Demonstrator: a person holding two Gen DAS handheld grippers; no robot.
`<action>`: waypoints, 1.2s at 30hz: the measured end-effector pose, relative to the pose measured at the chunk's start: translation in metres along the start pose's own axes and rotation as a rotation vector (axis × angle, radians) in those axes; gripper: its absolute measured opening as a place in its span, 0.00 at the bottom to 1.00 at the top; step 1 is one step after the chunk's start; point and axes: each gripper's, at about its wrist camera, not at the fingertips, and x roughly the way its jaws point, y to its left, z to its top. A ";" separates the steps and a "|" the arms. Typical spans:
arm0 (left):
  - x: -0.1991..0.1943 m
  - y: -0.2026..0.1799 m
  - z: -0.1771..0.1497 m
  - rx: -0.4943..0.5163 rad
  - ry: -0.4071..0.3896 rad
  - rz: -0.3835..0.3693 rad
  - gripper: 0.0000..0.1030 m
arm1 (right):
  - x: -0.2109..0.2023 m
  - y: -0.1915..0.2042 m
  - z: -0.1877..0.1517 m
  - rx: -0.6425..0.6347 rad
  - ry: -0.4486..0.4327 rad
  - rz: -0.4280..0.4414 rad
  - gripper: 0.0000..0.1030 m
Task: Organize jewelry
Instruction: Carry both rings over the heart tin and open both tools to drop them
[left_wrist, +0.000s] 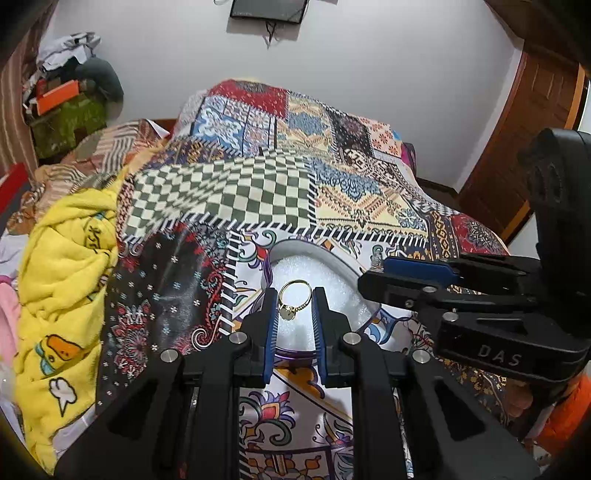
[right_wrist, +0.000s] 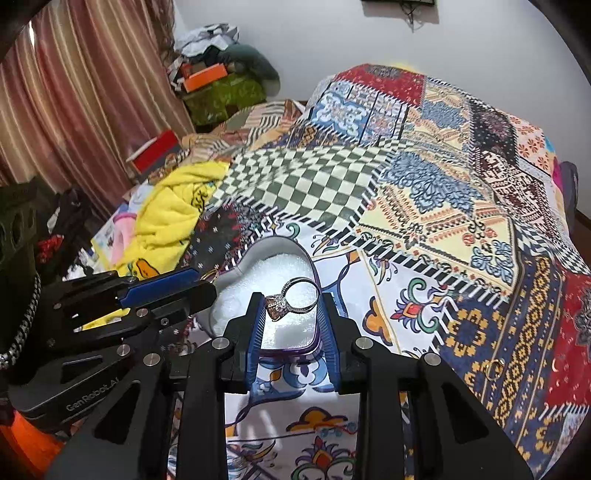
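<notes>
Your left gripper (left_wrist: 294, 306) is clamped on a gold ring (left_wrist: 291, 297), pinched between its blue pads (left_wrist: 271, 325), and it hangs over the white foam inside the heart-shaped box (left_wrist: 332, 258). Your right gripper (right_wrist: 291, 308) grips a silver ring (right_wrist: 295, 295) with a large stone, also above that foam, from the other side. The box sits on the patchwork bedspread (right_wrist: 424, 206) near its front edge, and a third small gold ring (right_wrist: 494, 367) lies loose on the cloth toward the right edge, well apart from the box.

Watch the crowding: both tools meet over one small box, so they may knock each other or tip the box on the soft bedding. Each ring is held only at its rim, so a twist could flick it out, and on this busy pattern a dropped ring would be hard to find. Release one ring low onto the foam before the other
</notes>
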 end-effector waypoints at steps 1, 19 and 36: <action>0.003 0.001 0.000 0.004 0.006 -0.002 0.16 | 0.003 0.000 0.000 -0.005 0.008 0.001 0.26; 0.006 0.003 0.001 0.025 0.018 -0.009 0.16 | 0.016 0.004 0.001 -0.096 0.040 -0.018 0.26; -0.027 -0.007 0.008 0.027 -0.018 0.021 0.27 | -0.028 -0.001 0.002 -0.060 -0.021 -0.048 0.33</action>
